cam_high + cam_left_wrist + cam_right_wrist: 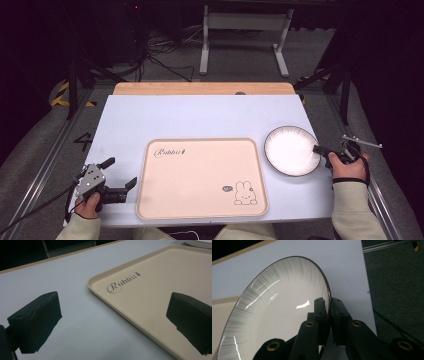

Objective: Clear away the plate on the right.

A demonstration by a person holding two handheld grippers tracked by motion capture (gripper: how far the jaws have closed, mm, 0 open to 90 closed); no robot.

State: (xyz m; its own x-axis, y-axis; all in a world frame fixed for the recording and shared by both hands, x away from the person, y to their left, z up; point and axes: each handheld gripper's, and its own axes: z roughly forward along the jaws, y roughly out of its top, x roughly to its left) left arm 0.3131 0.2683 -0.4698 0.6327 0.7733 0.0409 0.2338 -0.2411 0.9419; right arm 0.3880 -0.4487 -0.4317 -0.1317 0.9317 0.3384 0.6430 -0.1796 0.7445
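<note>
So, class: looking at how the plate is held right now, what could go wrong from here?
1. The right tongs pinch the white plate only at its thin rim, so it could tilt or slip when lifted.
2. The plate sits near the table's right edge; a slip might send it off.
3. It could knock the beige tray's raised rim in passing.

Plate [287, 307]: lower and left parts are cut off by the frame edges in the right gripper view; the stretch of rim between the jaws is hidden by the right gripper [329, 302].

Tray [155, 295]: in the left gripper view it is cut by the right and bottom edges, and partly covered by one jaw of the left gripper [112, 322].

High view: the small dark mark [227, 188] beside the printed rabbit on the tray is too small to be read. The right gripper's jaw tips are too small there for any gap to be judged. Forearms are cut off at the bottom edge.
</note>
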